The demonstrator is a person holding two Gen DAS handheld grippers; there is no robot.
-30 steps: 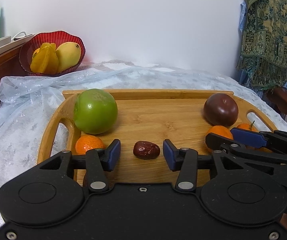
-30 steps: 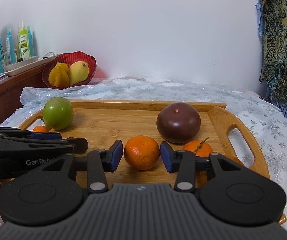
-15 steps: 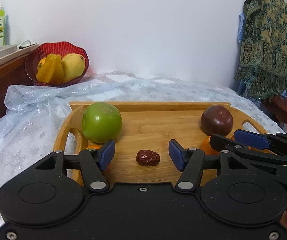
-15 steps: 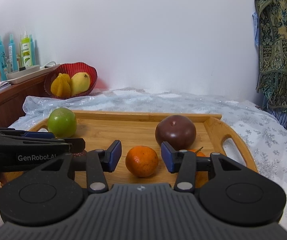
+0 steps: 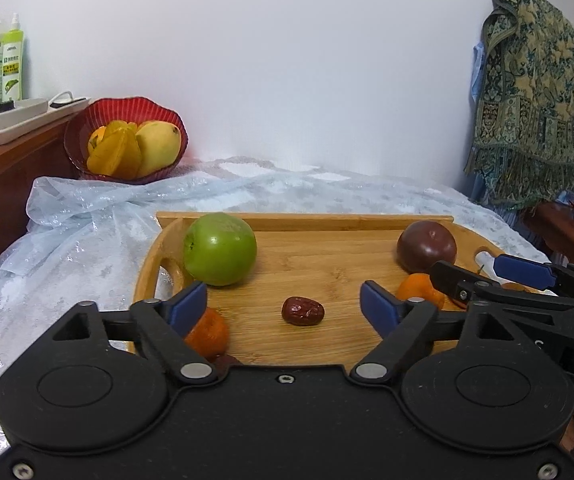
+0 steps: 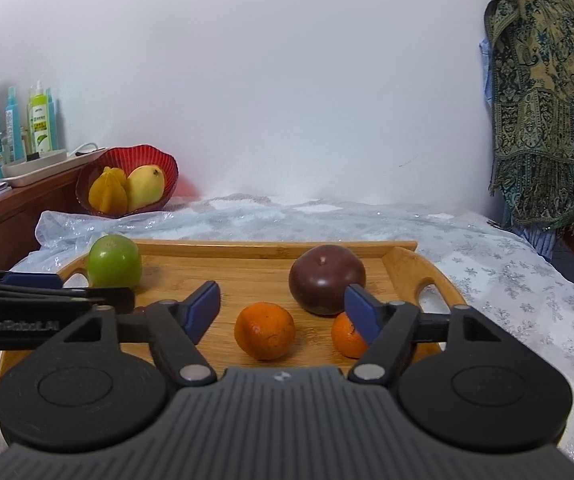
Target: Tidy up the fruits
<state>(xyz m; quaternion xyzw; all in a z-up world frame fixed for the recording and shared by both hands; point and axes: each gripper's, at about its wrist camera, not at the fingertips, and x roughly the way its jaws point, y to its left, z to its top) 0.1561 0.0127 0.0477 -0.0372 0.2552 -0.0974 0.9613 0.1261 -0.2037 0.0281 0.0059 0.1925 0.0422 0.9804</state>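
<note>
Your table is draped in a pale blue cloth (image 5: 87,232), bunched along the left edge by the wooden sideboard (image 5: 3,176) and running smooth and open off to the right. On it sits the wooden tray (image 6: 271,245), raised rim all round, a cut-out handle at each short end. Back left, off the tray and against the wall, there's the red bowl (image 5: 125,110) with yellow fruit in it.

On the tray now: the green apple (image 5: 219,249) is tucked into the far-left corner, just beside the handle slot. The dark plum-coloured fruit (image 6: 327,278) sits far right, near the rim. Between them the boards are bare, plenty of room there.

Your left gripper (image 5: 283,304) has its jaws opening, pads well apart, and the red date (image 5: 302,311) lies loose on the wood between them, touched by neither. A mandarin (image 5: 209,334) peeks out behind the left finger.

Your right gripper (image 6: 283,308) is opening too, and the orange mandarin (image 6: 265,330) sits free between the blue pads. A second mandarin (image 6: 347,336) is half hidden behind the right finger, just beside the dark fruit.
</note>
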